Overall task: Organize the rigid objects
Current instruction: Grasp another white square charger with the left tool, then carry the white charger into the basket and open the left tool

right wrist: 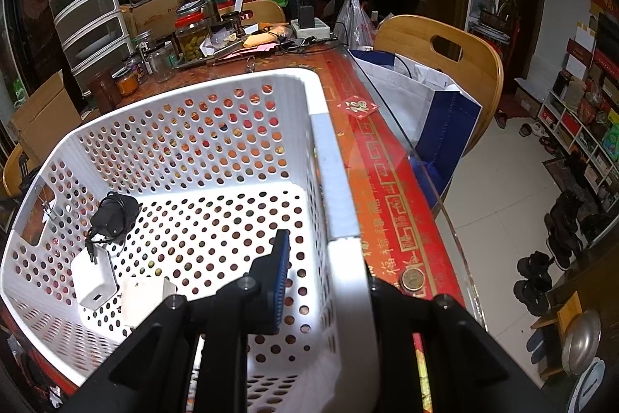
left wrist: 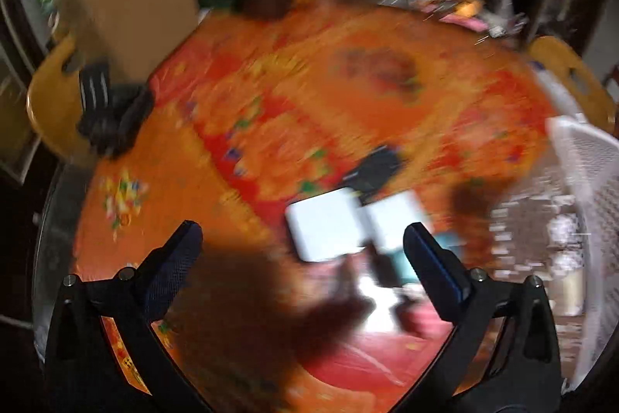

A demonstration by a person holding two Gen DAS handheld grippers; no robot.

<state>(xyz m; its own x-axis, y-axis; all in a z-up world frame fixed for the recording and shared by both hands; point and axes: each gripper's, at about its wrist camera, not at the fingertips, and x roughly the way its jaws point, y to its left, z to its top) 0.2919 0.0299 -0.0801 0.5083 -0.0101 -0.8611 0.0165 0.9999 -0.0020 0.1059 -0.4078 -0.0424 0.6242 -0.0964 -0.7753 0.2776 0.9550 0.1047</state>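
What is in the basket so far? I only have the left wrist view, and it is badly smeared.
Observer: Three things lie in the white basket: a black adapter, a white charger and a white block.
Operator: Where in it?
Observer: They are bunched together at the lower left of the right wrist view, by the wall with the handle cut-out.
Operator: Is the right hand-held gripper free?
Observer: No. The right hand-held gripper is shut on the white basket's right wall, with one finger inside.

White perforated plastic basket (right wrist: 193, 126), glossy glass-topped table (right wrist: 390, 157) with patterned cloth, smooth wooden chair (right wrist: 437, 49).
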